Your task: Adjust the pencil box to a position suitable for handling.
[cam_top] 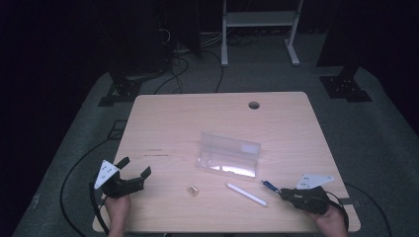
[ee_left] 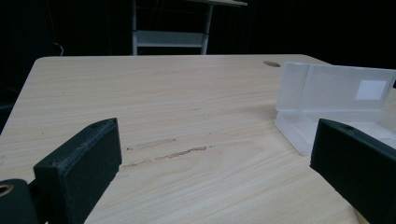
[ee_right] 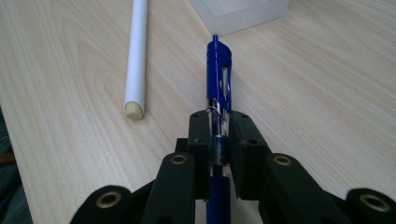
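Blue and slim, the pen (ee_right: 218, 74) is clamped between the jaws of the right gripper (cam_top: 282, 191) at the near right of the wooden table (cam_top: 197, 113), its tip pointing toward the clear plastic box (cam_top: 228, 154) in the middle. Just left of the pen lies a white stick (cam_top: 246, 194). At the near left, the left gripper (cam_top: 134, 170) holds its jaws wide apart, grasping nothing.
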Tool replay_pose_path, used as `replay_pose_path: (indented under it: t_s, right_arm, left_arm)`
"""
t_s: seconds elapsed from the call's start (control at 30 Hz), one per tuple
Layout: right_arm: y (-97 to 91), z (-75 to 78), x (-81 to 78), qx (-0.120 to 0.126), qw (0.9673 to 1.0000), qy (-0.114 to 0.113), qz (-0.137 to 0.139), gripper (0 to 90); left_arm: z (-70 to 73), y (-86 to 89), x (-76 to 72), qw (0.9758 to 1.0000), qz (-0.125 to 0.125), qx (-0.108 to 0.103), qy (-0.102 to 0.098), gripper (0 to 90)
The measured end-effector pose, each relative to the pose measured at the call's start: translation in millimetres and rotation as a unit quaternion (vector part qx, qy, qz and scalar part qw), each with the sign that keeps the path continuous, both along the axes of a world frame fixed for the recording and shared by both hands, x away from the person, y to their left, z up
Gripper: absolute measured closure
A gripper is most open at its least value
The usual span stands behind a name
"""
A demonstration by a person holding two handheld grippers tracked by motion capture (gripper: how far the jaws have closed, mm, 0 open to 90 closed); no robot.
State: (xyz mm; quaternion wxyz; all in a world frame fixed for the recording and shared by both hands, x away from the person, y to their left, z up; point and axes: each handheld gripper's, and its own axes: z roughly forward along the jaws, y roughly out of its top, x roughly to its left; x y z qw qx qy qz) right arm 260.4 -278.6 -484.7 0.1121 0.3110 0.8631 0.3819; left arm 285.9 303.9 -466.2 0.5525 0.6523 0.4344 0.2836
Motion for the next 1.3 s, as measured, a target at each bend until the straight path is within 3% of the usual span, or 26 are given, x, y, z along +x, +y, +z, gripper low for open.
replay_pose_path:
  t_s: [0.43,0.6,1.3]
  right_arm:
    - [-6.7,8.1,-1.3,0.022,0.9997,-0.008,-0.009,79.2]
    - [-4.8,17.2,-1.3,0.028,0.9994,-0.020,-0.006,79.2]
    - [20.4,52.3,20.1,0.001,0.9984,-0.048,0.029,79.2]
  left_arm:
    - [-0.7,-1.1,0.0,1.0000,-0.001,0.003,0.002,1.1]
    - [-1.2,-0.4,0.1,1.0000,0.001,0.001,0.002,1.1]
    - [-1.1,0.1,-1.0,1.0000,0.003,0.000,0.002,1.1]
